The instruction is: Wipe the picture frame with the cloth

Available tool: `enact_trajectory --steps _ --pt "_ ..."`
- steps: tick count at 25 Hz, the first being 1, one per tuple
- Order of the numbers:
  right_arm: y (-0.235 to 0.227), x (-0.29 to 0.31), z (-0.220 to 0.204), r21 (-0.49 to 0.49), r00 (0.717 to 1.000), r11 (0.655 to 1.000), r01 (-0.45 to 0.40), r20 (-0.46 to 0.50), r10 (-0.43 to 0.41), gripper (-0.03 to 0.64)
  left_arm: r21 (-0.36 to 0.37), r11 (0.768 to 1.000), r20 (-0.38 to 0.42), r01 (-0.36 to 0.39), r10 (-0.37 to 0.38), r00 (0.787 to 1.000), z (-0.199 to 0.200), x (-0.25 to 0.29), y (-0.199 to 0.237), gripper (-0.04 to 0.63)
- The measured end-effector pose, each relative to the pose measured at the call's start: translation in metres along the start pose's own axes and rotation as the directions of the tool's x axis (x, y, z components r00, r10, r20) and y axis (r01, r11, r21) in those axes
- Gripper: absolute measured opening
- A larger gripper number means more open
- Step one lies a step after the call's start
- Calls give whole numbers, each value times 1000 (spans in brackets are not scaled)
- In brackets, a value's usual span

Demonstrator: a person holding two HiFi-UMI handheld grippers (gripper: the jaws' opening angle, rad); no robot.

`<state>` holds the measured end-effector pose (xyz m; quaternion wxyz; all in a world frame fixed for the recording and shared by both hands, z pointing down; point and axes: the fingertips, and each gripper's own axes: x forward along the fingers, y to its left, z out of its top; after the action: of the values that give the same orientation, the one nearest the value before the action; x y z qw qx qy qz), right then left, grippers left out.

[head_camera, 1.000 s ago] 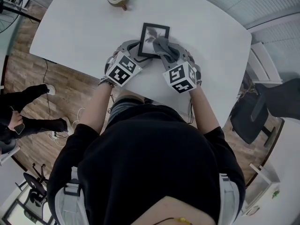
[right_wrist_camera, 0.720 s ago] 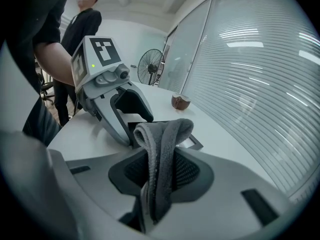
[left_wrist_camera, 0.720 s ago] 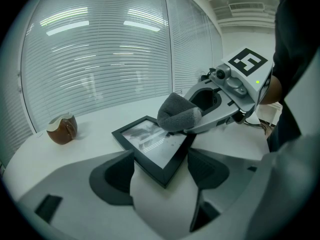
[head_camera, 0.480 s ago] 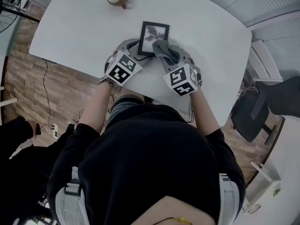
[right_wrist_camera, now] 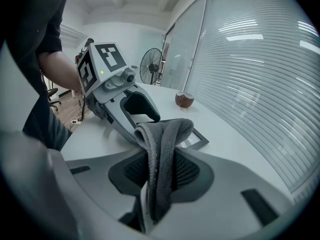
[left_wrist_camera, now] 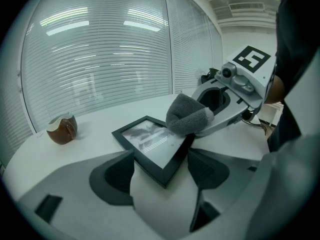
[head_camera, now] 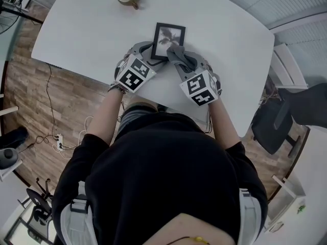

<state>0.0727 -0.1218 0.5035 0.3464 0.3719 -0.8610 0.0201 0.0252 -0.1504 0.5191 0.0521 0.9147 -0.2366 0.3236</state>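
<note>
**Head view.** The picture frame [head_camera: 170, 36] lies flat on the white table [head_camera: 87, 29], towards the person's side. The left gripper [head_camera: 149, 56] sits at its near-left corner. The right gripper [head_camera: 183, 61] brings the grey cloth [head_camera: 179, 52] onto the near-right corner. Since a second ago the right gripper has rolled slightly and the cloth has barely shifted. The frame has held its place against the left gripper.

**Left gripper view.** The jaws stand wide, clamped across the frame's near corner. The cloth appears to rest on the right rim; contact with the glass is uncertain.

**Right gripper view.** The jaws are closed tight on the folded cloth.

**Assessment.** Wiping is confined to one corner, and most of the glass remains to be covered.
</note>
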Motion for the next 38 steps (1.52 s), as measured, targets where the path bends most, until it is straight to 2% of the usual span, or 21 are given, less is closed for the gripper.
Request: enact_trajectory --steps 7,12,16,18,21,23,26,30,38 --pt "1 -5 -2 68 995 994 -84 -45 87 101 1 1000 1 -2 2 1000 2 1 -1 345" --pt "5 -10 -4 72 992 992 -106 -62 110 101 0 1000 2 -1 1 1000 4 3 -4 345" --pt "5 -14 -3 103 984 982 -155 -75 163 103 -1 1000 1 -1 1 1000 3 3 -3 345" --pt "-1 -17 4 107 983 980 -166 -64 174 103 0 1000 1 0 0 1000 3 4 -3 345" --pt "-14 -22 29 109 987 981 -162 8 162 103 1 1000 0 0 0 1000 3 3 -4 345" --pt "-26 -19 46 75 991 989 -128 34 126 103 -1 1000 -2 0 0 1000 2 3 -3 345" --pt "-44 -10 54 -62 999 997 -42 -2 42 103 -1 1000 -2 0 0 1000 3 4 -5 345" --pt "-62 15 58 -236 998 971 29 -54 -43 103 0 1000 -1 -1 1 1000 3 4 -3 345" --pt "-87 61 65 -343 989 933 110 -53 -136 104 2 1000 0 -5 5 1000 5 2 -4 345"
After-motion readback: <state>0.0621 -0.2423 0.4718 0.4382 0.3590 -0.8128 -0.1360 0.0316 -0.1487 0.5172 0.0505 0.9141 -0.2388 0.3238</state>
